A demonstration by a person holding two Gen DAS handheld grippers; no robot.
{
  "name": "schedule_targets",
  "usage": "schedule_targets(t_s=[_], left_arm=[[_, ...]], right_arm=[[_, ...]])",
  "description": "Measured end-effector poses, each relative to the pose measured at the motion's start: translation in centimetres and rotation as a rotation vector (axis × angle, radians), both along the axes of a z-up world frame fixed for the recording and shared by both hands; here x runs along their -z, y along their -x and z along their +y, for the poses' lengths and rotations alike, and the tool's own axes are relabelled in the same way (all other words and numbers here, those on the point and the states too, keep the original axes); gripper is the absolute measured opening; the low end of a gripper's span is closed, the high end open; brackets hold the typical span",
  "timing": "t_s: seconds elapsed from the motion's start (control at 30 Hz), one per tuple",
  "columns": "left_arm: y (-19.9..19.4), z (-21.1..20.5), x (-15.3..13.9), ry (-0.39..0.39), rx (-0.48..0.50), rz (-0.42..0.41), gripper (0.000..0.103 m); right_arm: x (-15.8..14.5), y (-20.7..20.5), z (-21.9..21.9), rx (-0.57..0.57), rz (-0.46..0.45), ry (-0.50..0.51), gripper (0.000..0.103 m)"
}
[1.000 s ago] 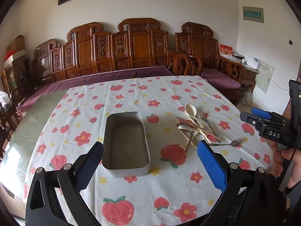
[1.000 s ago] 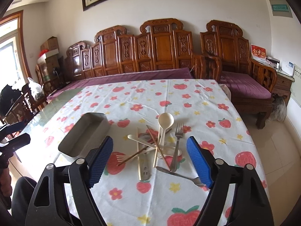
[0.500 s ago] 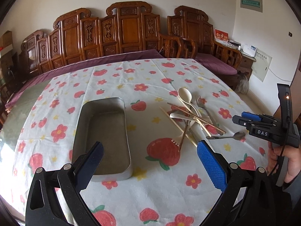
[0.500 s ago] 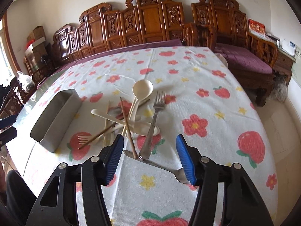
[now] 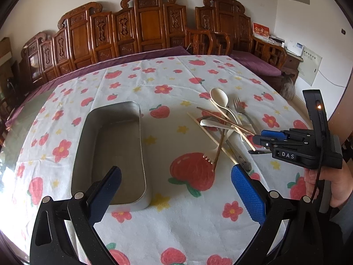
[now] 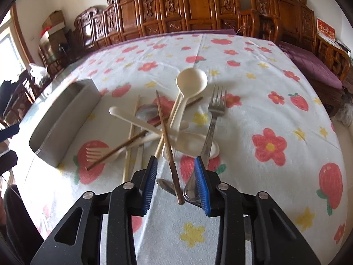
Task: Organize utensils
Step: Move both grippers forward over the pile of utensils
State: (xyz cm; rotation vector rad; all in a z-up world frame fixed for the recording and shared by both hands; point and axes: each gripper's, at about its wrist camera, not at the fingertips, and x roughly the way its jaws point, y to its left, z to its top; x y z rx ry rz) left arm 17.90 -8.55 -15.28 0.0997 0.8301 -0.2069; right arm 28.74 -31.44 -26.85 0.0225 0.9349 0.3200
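1. While we look down from both wrist views, the table (image 5: pixel 176 220) fills most of each frame, covered by a white cloth printed with strawberries and flowers.
2. Behind it, carved wooden chairs (image 5: pixel 150 24) line the upper part of the frame.
3. We see the metal tray (image 5: pixel 141 145) left of centre in the left wrist view, nothing visible inside; in the right wrist view it sits at the middle left.
4. Our left gripper (image 5: pixel 176 190) hangs at the bottom of its own frame, blue pads spread wide, nothing between them, one pad over the tray's near end.
5. Our right gripper (image 6: pixel 176 183) is low in the centre of its frame; its jaws are closing, with a dark wooden chopstick (image 6: pixel 165 132) between the pads, which do not yet press on it.
6. The utensil pile (image 6: pixel 167 123) lies right of the tray, apart from it: a cream spoon (image 6: pixel 189 84), a steel fork (image 6: pixel 215 110), a metal spoon's bowl (image 6: pixel 192 190) just beside the right pad, pale chopsticks and a small gold fork (image 5: pixel 209 159).
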Motion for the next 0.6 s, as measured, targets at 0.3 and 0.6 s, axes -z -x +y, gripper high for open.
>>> schedule_targets(t_s=[0.3, 0.6], left_arm=[[-0.2, -1.9, 0.7, -0.035, 0.025, 0.013, 0.096], [-1.6, -3.1, 0.4, -0.052, 0.028, 0.015, 0.096]], right_arm=[[-0.1, 0.5, -0.3, -0.035, -0.02, -0.021, 0.006], [-3.4, 1.8, -1.6, -0.033, -0.107, -0.08, 0.006]])
